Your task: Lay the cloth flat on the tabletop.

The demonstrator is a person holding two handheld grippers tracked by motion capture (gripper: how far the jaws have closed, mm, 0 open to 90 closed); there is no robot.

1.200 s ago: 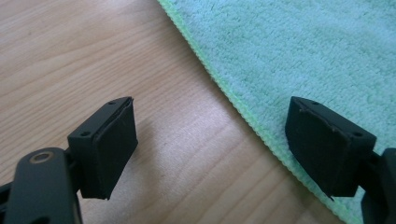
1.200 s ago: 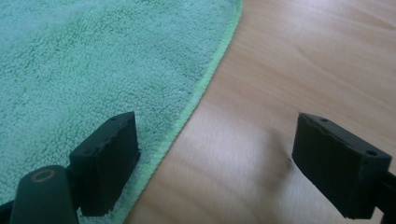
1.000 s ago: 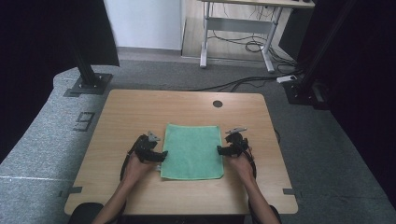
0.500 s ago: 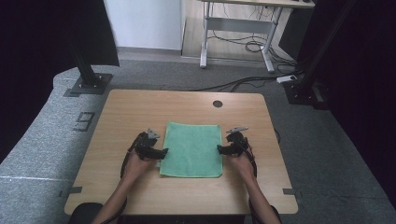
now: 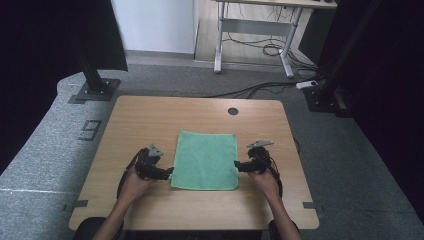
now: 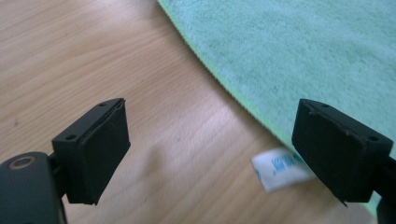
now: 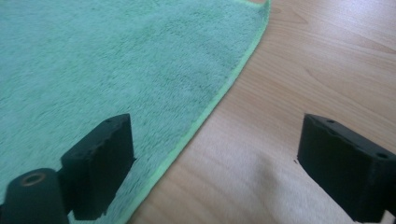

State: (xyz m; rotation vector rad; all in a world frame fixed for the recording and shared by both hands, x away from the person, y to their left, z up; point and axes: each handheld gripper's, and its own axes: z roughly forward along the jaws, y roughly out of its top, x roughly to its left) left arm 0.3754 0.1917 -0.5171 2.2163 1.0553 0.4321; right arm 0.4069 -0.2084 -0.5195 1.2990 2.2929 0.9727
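High view, towel: the green towel (image 5: pixel 205 160) is lying flat on the wooden table (image 5: pixel 150 120), its long axis running away from me toward the table's round hole (image 5: pixel 233 111).
High view, my left gripper (image 5: pixel 167 172): I am holding it just off the towel's left edge, near the towel's closest corner, pointing in at the cloth.
High view, my right gripper (image 5: pixel 237 165): I am holding it against the towel's right edge, mirrored, about as near as the left.
Left gripper view, jaws: they are standing wide apart with nothing between them, having just been opening; bare wood is lying between them.
Left gripper view, towel: its edge (image 6: pixel 219 79) is running diagonally ahead and to the right of my jaws, and a white label (image 6: pixel 280 168) is poking out beside the right jaw, which the high view is too small to show.
Right gripper view, jaws: also spread with nothing gripped, just been opening.
Right gripper view, towel: its hem (image 7: pixel 210 112) is passing between my jaws, cloth on the left, wood on the right.
Judgement: both edges are lying inward from me.
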